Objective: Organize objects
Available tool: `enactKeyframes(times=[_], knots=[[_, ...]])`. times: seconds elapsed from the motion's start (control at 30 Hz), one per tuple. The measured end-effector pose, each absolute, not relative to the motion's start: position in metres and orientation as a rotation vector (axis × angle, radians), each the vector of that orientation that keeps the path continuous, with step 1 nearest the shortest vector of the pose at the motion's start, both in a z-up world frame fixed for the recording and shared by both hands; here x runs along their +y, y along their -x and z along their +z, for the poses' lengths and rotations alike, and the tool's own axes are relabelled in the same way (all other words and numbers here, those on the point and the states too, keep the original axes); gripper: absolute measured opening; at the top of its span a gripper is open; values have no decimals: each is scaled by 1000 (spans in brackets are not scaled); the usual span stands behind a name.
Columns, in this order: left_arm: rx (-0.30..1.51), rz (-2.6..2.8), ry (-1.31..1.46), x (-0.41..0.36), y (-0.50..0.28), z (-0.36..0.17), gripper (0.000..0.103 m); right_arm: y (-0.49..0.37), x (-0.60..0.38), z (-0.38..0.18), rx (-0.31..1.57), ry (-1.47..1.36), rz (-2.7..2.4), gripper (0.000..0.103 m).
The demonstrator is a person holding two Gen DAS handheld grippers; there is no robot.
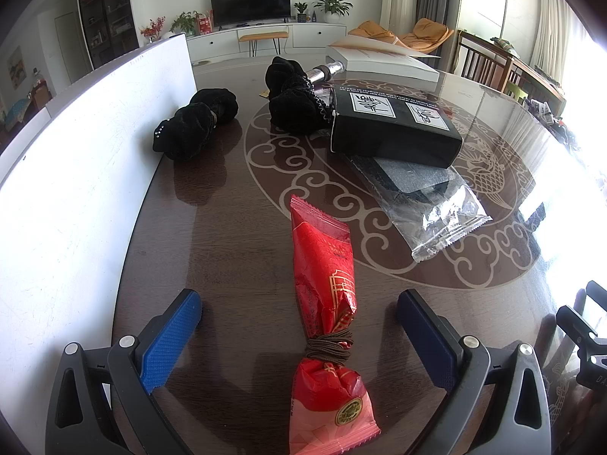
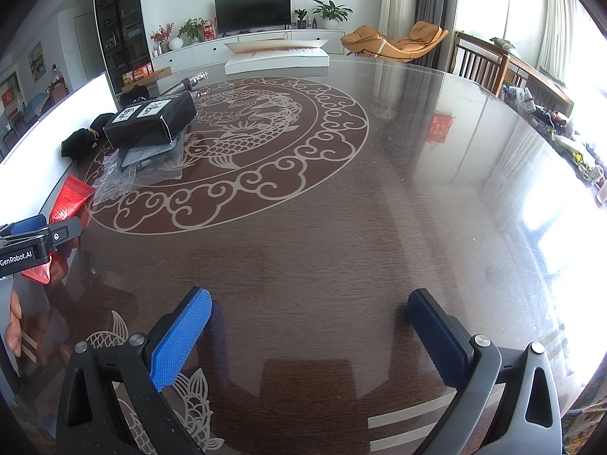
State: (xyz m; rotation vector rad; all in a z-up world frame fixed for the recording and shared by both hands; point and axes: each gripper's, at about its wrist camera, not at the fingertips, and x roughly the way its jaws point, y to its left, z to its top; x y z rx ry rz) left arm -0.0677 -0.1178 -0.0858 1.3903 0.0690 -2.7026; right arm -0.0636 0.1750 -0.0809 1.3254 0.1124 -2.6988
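Note:
A red snack packet (image 1: 322, 288), cinched by a brown elastic band (image 1: 329, 345), lies lengthwise on the dark table between the fingers of my left gripper (image 1: 299, 299). That gripper is open, with both blue pads clear of the packet. Farther off lie a black box (image 1: 394, 129) with white labels, a clear plastic bag (image 1: 425, 197) of dark items partly under it, and two black velvet bundles (image 1: 197, 125) (image 1: 296, 94). My right gripper (image 2: 309, 295) is open over bare table, holding nothing. From there the packet (image 2: 72, 197) and the left gripper (image 2: 38, 235) appear at the far left.
A tall white panel (image 1: 95, 144) runs along the left side of the table. A metal cylinder (image 1: 326, 71) and a flat white box (image 1: 383, 62) sit at the back. The table (image 2: 341, 227) is round, glossy, with a fish pattern. Chairs stand beyond the right edge.

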Motion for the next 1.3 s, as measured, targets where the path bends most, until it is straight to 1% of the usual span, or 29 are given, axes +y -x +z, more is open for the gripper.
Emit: enactKeyframes(times=[0.33, 0.4, 0.43, 0.47, 0.6, 0.67, 0.77, 0.97, 1.0, 1.03, 1.07, 1.1, 1.23, 1.3], knots=[[69, -2703, -1390, -118, 68, -86, 103, 64, 174, -80, 131, -1332, -2657, 103], [69, -2703, -1390, -118, 68, -86, 103, 70, 176, -70, 91, -1319, -2623, 103], [69, -2703, -1390, -118, 68, -86, 103, 76, 177, -59, 75, -1261, -2616, 103], [69, -2703, -1390, -118, 68, -86, 103, 83, 175, -46, 96, -1196, -2615, 103], [69, -2703, -1390, -118, 68, -86, 103, 132, 132, -3, 325, -1016, -2479, 103], [69, -2703, -1390, -118, 68, -86, 103, 157, 95, 1, 465, -982, -2338, 103], [69, -2703, -1390, -118, 68, -86, 103, 191, 39, -9, 656, -1022, -2158, 103], [71, -2704, -1390, -118, 68, -86, 103, 238, -30, -48, 757, -1168, -2012, 102], [72, -2703, -1391, -118, 68, -86, 103, 241, -34, -52, 773, -1184, -2002, 97], [72, -2703, -1391, -118, 68, -86, 103, 243, -36, -54, 744, -1207, -1983, 89], [72, -2704, -1390, -118, 69, -86, 103, 244, -34, -54, 695, -1228, -1981, 71], [71, -2703, -1391, -118, 69, -86, 103, 244, -30, -52, 649, -1245, -1993, 59], [72, -2703, -1391, -118, 69, -86, 103, 222, 4, -51, 508, -1305, -2073, 59], [72, -2704, -1390, -118, 69, -86, 103, 202, 34, -51, 400, -1337, -2172, 59]])
